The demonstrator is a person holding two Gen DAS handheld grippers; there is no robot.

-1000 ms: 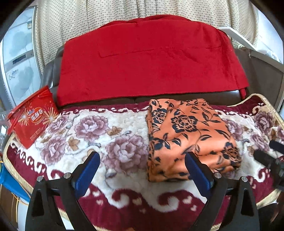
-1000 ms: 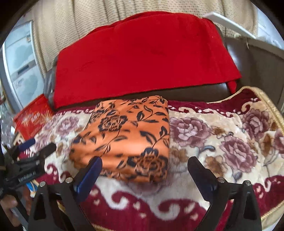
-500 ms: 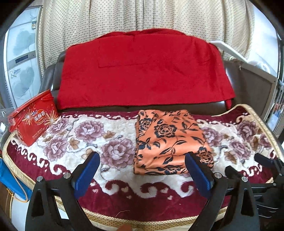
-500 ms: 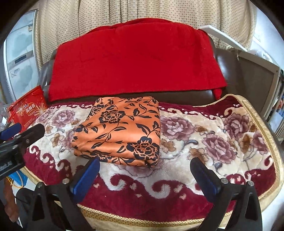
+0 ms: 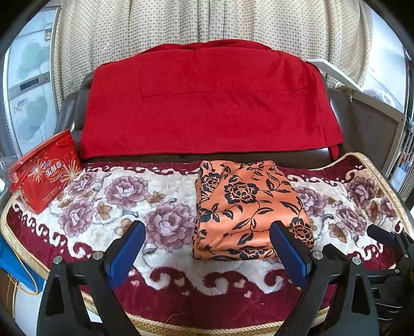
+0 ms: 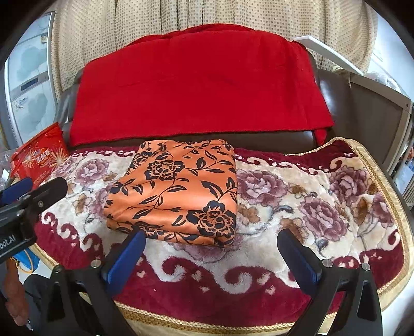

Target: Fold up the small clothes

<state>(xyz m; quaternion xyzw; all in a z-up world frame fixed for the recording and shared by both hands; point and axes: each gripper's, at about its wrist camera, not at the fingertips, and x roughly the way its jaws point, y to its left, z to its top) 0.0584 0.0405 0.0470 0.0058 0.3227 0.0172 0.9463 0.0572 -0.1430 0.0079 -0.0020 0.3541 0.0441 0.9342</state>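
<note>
Orange floral garment: folded, flat on floral blanket, right of centre. Red box: left blanket edge, lid on, contents unseen. Left gripper, right gripper: jaws spread wide, empty, clear of garment.

A folded cloth lies on a blanket that covers a sofa seat. Behind it a towel hangs over the sofa back, with a curtain behind that. A box stands on the blanket's left end, well apart from the cloth. Both grippers hover before the blanket's front edge, the left one left of the cloth.
</note>
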